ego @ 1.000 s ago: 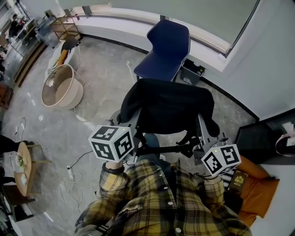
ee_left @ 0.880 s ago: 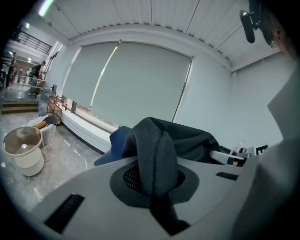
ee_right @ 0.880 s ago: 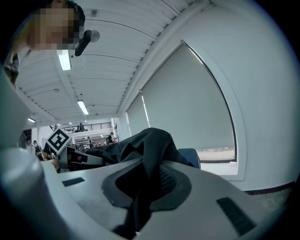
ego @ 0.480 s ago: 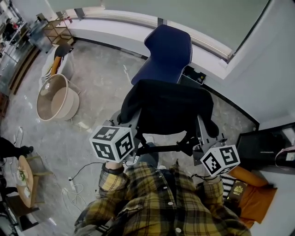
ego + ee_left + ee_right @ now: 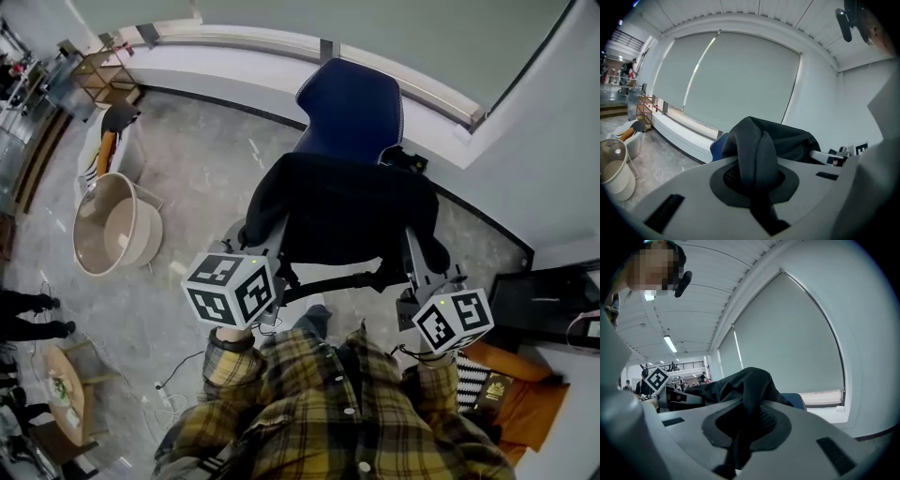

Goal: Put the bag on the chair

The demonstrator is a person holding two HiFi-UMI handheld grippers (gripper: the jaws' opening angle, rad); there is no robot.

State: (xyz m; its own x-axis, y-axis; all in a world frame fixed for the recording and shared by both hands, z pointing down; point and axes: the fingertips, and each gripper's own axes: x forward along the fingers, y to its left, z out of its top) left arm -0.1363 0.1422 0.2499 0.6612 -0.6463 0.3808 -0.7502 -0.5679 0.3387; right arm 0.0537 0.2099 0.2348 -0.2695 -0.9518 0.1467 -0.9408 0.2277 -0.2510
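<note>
Here the left tongs [image 5: 757,185] and the right tongs [image 5: 740,437] each pinch the black bag [image 5: 342,211], near the blue chair [image 5: 354,103].

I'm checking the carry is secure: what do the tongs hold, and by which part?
Both hold the black fabric bag: the left tongs pinch a fold at its left side, the right tongs a fold at its right side.

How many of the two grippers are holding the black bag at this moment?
2. The left gripper is shut on the left side of the black bag, and the right gripper is shut on its right side. The bag hangs between them, by the blue chair.
</note>
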